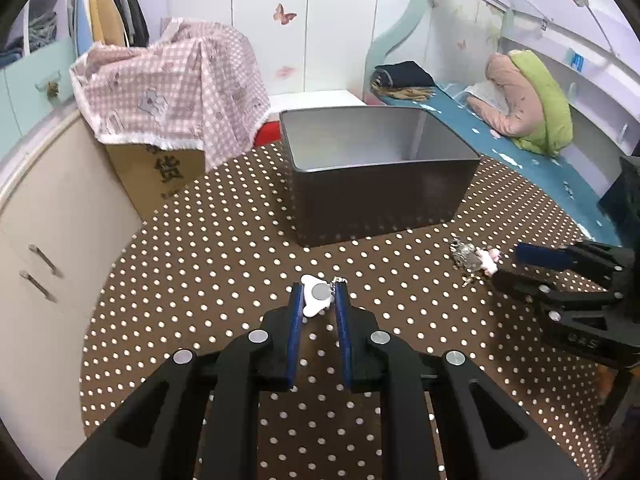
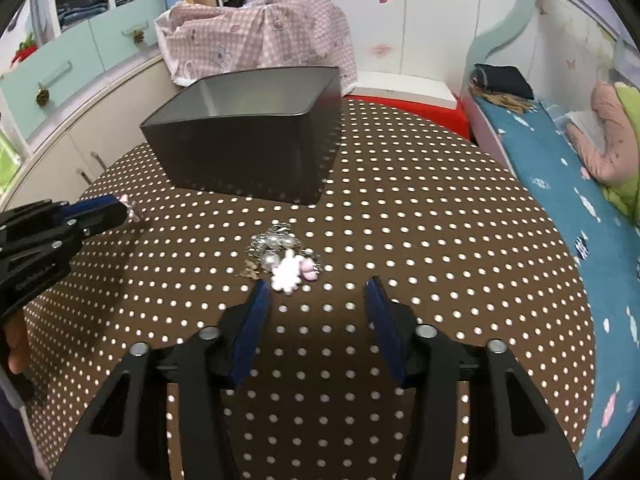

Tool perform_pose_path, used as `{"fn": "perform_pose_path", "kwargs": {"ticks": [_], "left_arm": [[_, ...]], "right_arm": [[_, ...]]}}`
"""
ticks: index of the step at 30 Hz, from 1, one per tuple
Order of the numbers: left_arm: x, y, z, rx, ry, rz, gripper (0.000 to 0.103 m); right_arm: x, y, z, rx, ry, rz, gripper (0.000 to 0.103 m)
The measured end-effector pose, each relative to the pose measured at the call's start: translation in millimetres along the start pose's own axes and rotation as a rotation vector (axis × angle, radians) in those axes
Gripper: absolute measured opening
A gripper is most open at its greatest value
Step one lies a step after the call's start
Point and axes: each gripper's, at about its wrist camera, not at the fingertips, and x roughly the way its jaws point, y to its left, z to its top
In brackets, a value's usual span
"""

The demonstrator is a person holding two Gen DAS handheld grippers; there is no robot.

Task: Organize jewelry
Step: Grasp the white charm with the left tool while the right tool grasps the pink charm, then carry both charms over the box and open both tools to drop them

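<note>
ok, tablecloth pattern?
Brown tablecloth with small white polka dots; clearest in the right wrist view.

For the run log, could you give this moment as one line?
left gripper: shut on white charm | right gripper: open, at jewelry pile

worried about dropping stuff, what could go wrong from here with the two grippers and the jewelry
1. The left gripper pinches the white charm only at its fingertips, chain dangling; it could slip before reaching the grey tin.
2. The jewelry pile is tangled, so the right gripper, open just short of it, may drag several pieces or scatter them across the dotted tablecloth.
</note>
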Motion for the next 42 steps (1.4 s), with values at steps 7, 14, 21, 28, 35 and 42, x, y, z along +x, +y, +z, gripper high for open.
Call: {"fn": "perform_pose_path", "kwargs": {"ticks": [7,14,21,28,35,42], "left_arm": [[10,2,-2,-0.011,0.038,-0.032,0.014],[9,-2,-1,-0.011,0.04,-0.052,0.015],[7,-6,-2,-0.013,0.04,-0.079,0.014],[-5,-13,5,-0.005,0.014,-0.128,0.014],[-27,-20,31,0.015,-0.056,-0.171,0.014],[-32,-18,81,0.027,-0.113,-0.174,0.014]], "right_arm": [[8,8,8,-0.022,-0.002,0.0,0.033],[8,11,8,-0.036,-0.002,-0.015,0.028],[-5,2,-8,-0.019,-0.01,-0.018,0.027],[-24,-5,-8,-0.007,-0.045,-0.025,0.026],[-48,-5,17,-0.005,-0.119,-0.01,0.026],[-60,3,66,-0.01,-0.194,0.036,0.026]]}}
